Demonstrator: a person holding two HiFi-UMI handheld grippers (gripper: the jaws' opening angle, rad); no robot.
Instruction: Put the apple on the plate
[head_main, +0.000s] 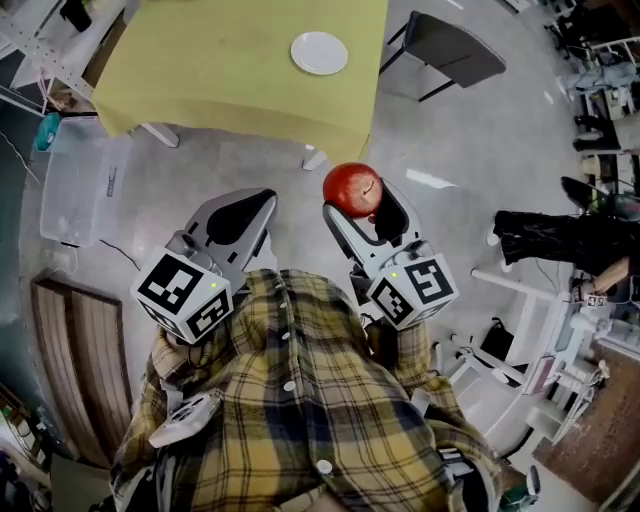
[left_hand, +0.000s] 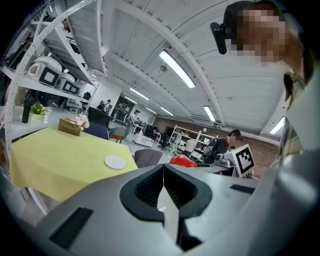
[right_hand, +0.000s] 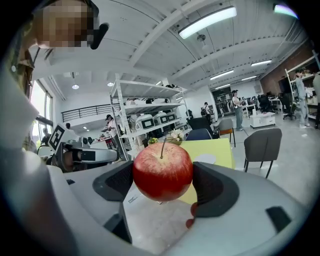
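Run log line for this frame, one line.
right claw: shut on apple | left claw: shut, empty | plate: bare, on yellow table

A large open-plan laboratory or workshop hall: strip lights (left_hand: 177, 70) run along a white ribbed ceiling (left_hand: 125, 47) above a pale, polished floor (head_main: 460, 130). White metal racks (right_hand: 145, 107) carry rows of boxy appliances (right_hand: 150, 121). People (right_hand: 236, 107) stand among distant desks. Grey chairs (right_hand: 261, 145) stand near a table under a yellow cloth (head_main: 230, 70). A brick wall (right_hand: 292, 64) closes one side.
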